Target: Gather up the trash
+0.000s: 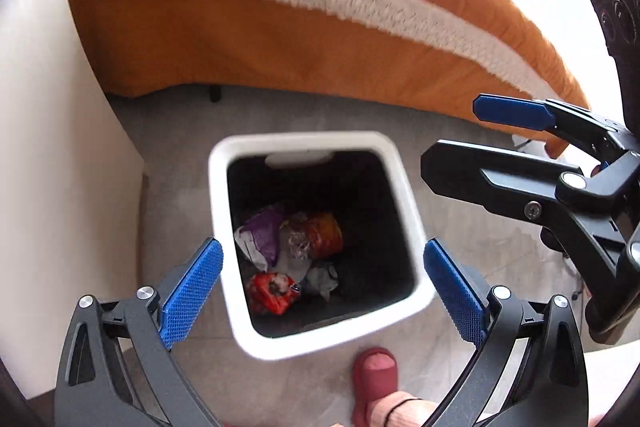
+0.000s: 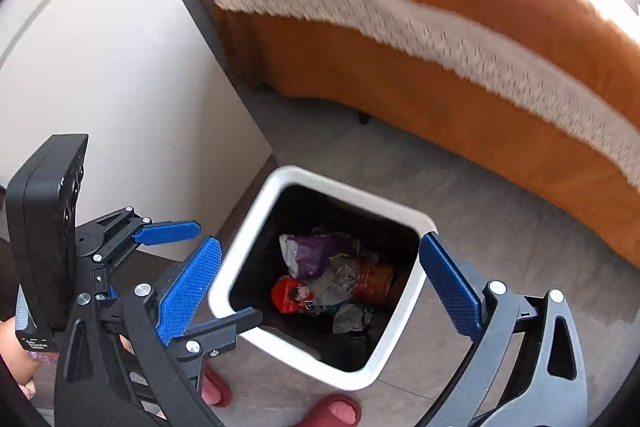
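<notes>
A white square bin (image 1: 312, 141) with a dark inside stands on the grey floor, right below both grippers. At its bottom lie a purple wrapper (image 1: 264, 231), an orange wrapper (image 1: 326, 233), a red packet (image 1: 270, 291) and crumpled clear plastic. My left gripper (image 1: 323, 255) hangs open over the bin, its blue pads wide apart with nothing between them. My right gripper (image 2: 320, 243) is open and empty above the same bin (image 2: 344, 187), where the red packet (image 2: 292, 295) shows again. Each gripper appears beside the other: the right gripper (image 1: 450, 133), the left gripper (image 2: 228, 271).
A bed with an orange cover (image 1: 248, 43) and a white lace throw runs behind the bin. A white cabinet side (image 2: 120, 75) stands close on the bin's left. The person's feet in red slippers (image 1: 374, 371) are just in front of the bin.
</notes>
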A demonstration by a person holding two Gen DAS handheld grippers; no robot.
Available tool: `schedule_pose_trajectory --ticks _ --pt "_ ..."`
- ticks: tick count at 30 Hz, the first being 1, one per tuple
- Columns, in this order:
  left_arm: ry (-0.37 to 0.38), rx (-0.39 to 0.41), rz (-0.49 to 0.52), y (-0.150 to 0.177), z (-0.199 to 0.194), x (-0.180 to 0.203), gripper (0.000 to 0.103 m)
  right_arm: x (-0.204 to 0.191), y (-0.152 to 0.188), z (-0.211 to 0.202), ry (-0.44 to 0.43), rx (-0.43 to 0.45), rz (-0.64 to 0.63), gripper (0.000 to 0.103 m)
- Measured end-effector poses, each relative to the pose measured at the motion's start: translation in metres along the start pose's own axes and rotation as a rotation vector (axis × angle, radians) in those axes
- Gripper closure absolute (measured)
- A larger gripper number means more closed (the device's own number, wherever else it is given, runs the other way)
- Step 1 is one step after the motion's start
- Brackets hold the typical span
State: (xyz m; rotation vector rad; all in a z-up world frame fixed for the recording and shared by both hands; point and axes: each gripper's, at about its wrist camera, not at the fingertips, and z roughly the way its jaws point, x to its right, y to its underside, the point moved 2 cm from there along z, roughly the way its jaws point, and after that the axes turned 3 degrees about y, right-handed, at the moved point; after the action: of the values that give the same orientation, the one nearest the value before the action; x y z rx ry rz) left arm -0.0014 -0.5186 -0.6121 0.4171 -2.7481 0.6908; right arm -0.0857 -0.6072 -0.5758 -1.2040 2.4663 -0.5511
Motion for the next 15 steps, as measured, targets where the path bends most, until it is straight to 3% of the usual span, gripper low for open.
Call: schedule_pose_trajectory --ticks 5,8,15 --pt "-0.045 0.093 -0.028 -0.032 -0.087 0.018 0.004 -0.021 -0.039 -0.081 0.017 0.077 -0.034 0.004" --pt "-0.110 0.178 -0.043 -0.054 -0.164 0.037 0.004 -0.037 -0.063 -0.133 0.006 0.129 -0.037 0.004" --pt "-0.190 0.342 -0.061 -0.082 -0.316 0.074 0.004 -0.094 -0.116 -0.277 0.033 0.328 -0.145 0.004"
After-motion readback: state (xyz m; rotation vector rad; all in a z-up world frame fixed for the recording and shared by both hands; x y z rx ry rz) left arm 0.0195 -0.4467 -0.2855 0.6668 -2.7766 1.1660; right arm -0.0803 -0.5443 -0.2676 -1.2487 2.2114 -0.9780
